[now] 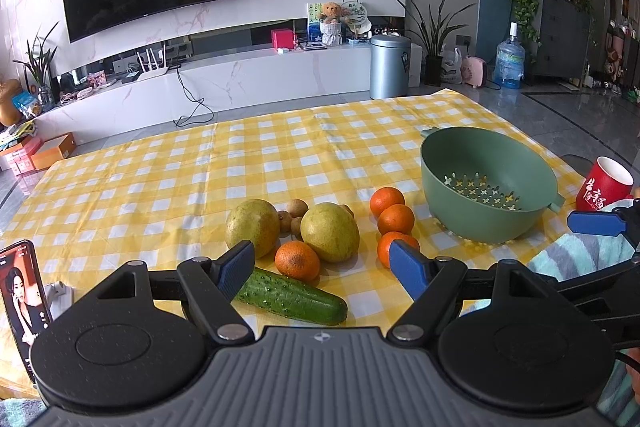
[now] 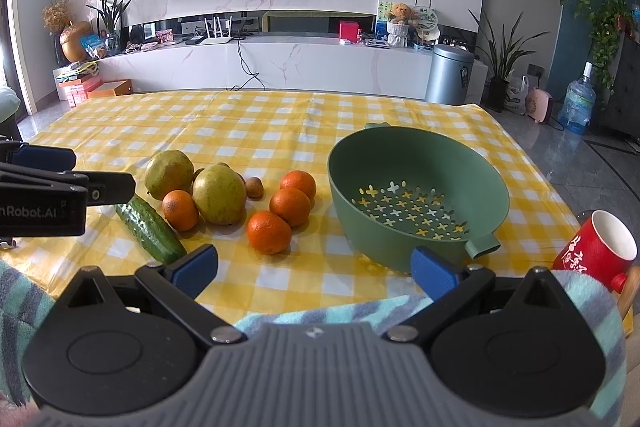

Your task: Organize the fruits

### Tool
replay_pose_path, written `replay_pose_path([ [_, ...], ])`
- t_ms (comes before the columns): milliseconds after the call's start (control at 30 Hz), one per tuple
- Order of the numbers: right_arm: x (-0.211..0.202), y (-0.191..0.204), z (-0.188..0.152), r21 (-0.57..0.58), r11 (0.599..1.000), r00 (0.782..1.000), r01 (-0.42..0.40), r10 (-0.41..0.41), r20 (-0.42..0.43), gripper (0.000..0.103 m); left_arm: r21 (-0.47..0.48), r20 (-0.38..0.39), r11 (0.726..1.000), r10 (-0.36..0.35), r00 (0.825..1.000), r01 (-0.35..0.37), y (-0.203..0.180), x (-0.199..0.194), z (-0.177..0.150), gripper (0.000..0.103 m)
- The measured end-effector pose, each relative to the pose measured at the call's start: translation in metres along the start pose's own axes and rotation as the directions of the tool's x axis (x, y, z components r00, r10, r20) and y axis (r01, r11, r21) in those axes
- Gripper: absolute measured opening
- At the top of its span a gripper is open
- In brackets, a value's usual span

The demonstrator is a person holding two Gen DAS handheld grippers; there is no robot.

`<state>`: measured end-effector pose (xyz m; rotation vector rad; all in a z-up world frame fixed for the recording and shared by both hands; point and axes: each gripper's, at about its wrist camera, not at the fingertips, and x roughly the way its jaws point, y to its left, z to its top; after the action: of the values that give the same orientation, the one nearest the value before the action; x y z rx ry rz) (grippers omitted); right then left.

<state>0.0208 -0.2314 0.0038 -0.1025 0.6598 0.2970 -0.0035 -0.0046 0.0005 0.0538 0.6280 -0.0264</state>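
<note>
Fruit lies on a yellow checked tablecloth [image 1: 160, 179]: two yellow-green pears [image 1: 252, 227] [image 2: 219, 194], several oranges [image 1: 396, 219] [image 2: 291, 206], small brown kiwis [image 1: 297, 209] and a cucumber [image 1: 290, 295] [image 2: 150, 230]. An empty green colander bowl [image 1: 486, 183] [image 2: 416, 195] stands to the right of them. My left gripper [image 1: 324, 267] is open and empty, just short of the cucumber and the nearest orange [image 1: 297, 261]. My right gripper [image 2: 316, 267] is open and empty, in front of the bowl and an orange [image 2: 269, 231].
A red mug [image 2: 598, 247] stands at the right by the bowl. A phone [image 1: 24, 291] stands at the left table edge. A striped towel [image 2: 320, 311] lies at the near edge. The left gripper's body [image 2: 44, 195] shows at the left of the right wrist view.
</note>
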Motion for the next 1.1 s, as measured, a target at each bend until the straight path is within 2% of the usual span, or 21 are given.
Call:
replay_pose_path([
  [900, 0.0, -0.003, 0.001, 0.012, 1.0, 1.0, -0.001, 0.001, -0.011, 0.099, 0.009, -0.004, 1.0, -0.009, 1.0, 0.009, -0.004, 0.0, -0.004, 0.09],
  [1100, 0.01, -0.003, 0.004, 0.023, 0.999, 0.999, -0.029, 0.03, -0.032, 0.099, -0.022, -0.024, 0.999, -0.03, 0.999, 0.03, 0.004, 0.005, 0.001, 0.089],
])
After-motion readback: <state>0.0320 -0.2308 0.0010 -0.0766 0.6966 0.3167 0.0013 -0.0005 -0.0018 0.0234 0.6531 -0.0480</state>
